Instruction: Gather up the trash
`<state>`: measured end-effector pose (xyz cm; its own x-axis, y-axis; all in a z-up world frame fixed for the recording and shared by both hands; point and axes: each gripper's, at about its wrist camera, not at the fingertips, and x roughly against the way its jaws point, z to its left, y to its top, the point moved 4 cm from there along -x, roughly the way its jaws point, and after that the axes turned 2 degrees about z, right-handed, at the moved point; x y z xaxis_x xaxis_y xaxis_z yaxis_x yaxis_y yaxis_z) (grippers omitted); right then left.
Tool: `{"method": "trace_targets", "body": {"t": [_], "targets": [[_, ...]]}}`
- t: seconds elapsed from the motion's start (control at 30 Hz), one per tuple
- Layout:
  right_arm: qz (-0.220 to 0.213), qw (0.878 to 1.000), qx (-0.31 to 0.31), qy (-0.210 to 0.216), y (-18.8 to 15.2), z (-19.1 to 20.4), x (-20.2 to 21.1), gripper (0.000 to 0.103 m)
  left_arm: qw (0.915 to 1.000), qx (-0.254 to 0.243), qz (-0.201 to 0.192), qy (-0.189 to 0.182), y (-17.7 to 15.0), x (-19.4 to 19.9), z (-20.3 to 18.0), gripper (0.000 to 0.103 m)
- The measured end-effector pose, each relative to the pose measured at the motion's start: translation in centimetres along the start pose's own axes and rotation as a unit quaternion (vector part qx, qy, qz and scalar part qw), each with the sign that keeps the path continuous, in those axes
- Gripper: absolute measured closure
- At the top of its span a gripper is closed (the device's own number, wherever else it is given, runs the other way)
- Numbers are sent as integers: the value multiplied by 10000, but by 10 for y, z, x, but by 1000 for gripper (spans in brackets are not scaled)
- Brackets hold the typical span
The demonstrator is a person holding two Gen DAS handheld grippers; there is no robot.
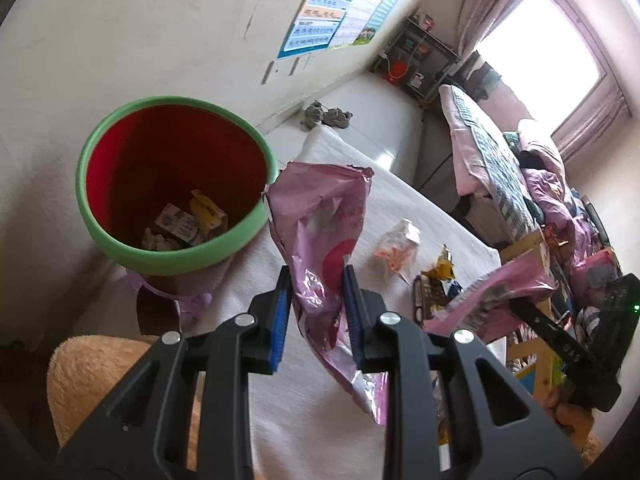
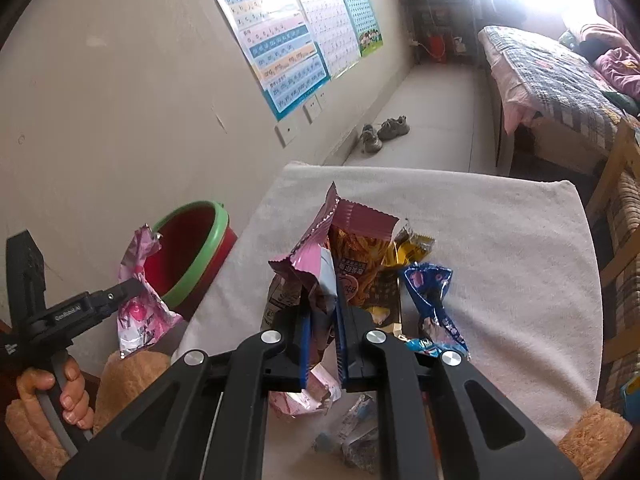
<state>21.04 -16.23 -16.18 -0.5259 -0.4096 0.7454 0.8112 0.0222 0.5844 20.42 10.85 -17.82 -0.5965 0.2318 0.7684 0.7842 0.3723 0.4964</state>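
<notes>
Left wrist: claw clamping pink wrapper

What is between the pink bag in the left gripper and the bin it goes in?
Nothing visible. The left gripper holds the pink bag in the air just beside the bin, whose open top is uncovered, with a few wrappers at the bottom. The other wrappers lie on the towel, off to the far side.

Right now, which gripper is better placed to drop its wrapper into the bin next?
Left. The left gripper holds a pink bag right beside the green-rimmed bin. The right gripper holds its pink wrapper over the towel, farther from the bin.
</notes>
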Motion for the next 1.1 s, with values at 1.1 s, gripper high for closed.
{"method": "trace_targets", "body": {"t": [1.1], "targets": [[-179, 9760, 2067, 663, 72, 215, -103, 92, 9876, 574, -742, 1257, 63, 13, 122, 79]]}}
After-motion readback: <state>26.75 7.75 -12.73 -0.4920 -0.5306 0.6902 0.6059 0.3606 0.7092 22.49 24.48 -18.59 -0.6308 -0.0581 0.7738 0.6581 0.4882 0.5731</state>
